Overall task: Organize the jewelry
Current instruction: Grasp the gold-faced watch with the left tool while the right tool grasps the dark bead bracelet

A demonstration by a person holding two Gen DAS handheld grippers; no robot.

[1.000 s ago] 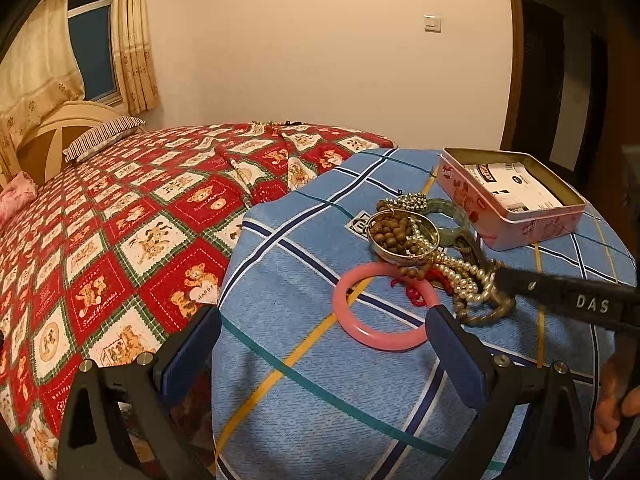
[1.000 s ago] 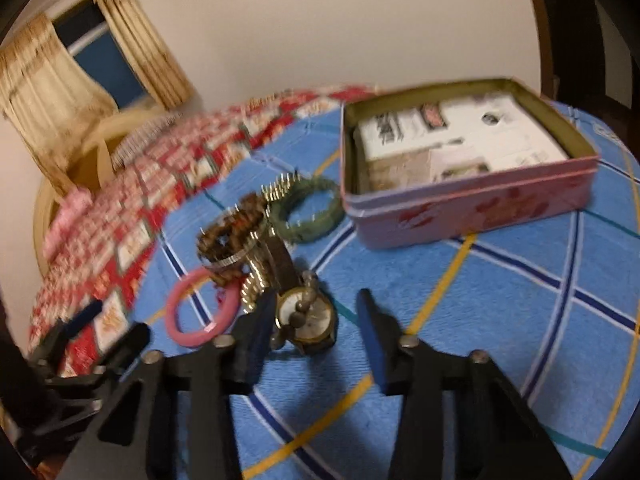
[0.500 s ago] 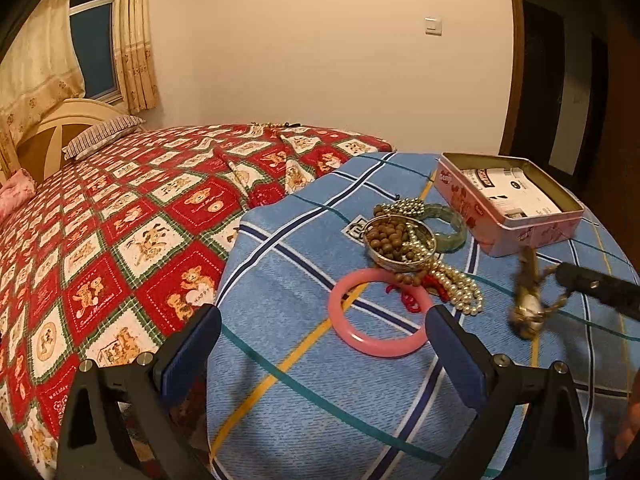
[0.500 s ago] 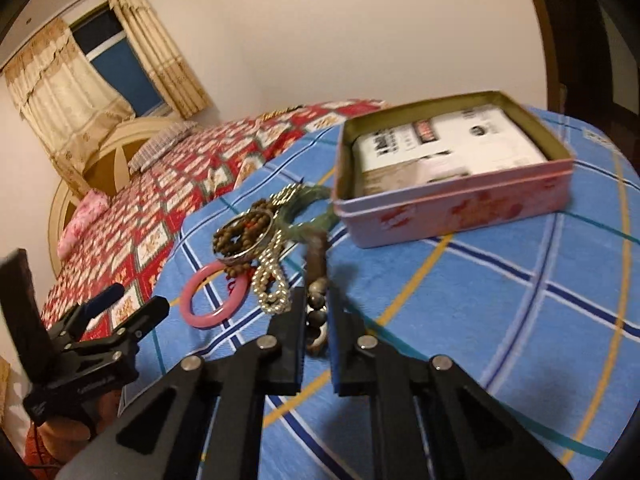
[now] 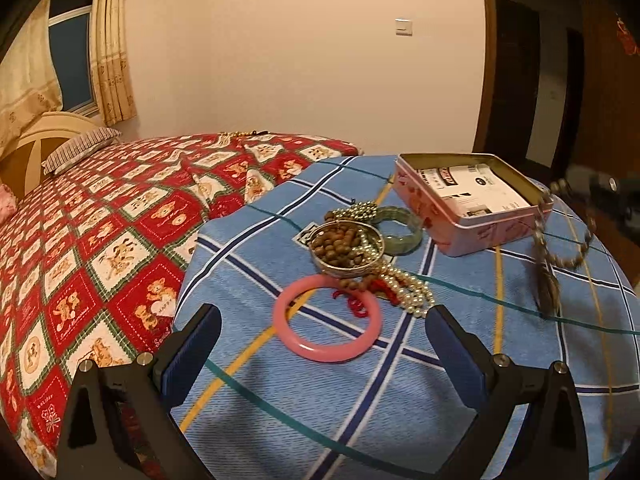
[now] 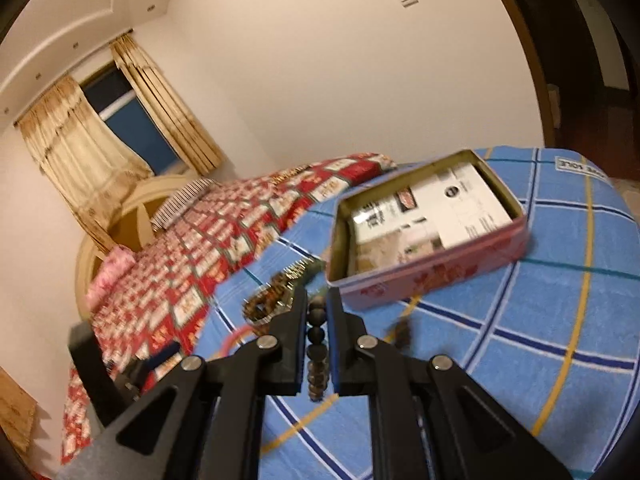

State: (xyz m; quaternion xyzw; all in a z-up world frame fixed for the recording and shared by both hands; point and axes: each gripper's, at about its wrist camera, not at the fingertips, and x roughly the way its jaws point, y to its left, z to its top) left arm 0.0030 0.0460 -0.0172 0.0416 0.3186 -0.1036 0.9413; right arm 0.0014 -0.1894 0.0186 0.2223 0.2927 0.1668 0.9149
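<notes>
Right wrist view: right gripper had jaws pinched narrow on dark bead strand, lifted w/ tassel dangling beside open pink tin, prob. bound for it; left gripper wide, empty, near pink bangle.

A glossy pink plastic bangle lies on woven checked cloth beside a painted metal tin.

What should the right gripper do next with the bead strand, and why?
Probably carry it on over the open pink tin before releasing. The right gripper is shut on the dark bead strand, whose tasselled end hangs clear of the blue cloth, short of the tin.
</notes>
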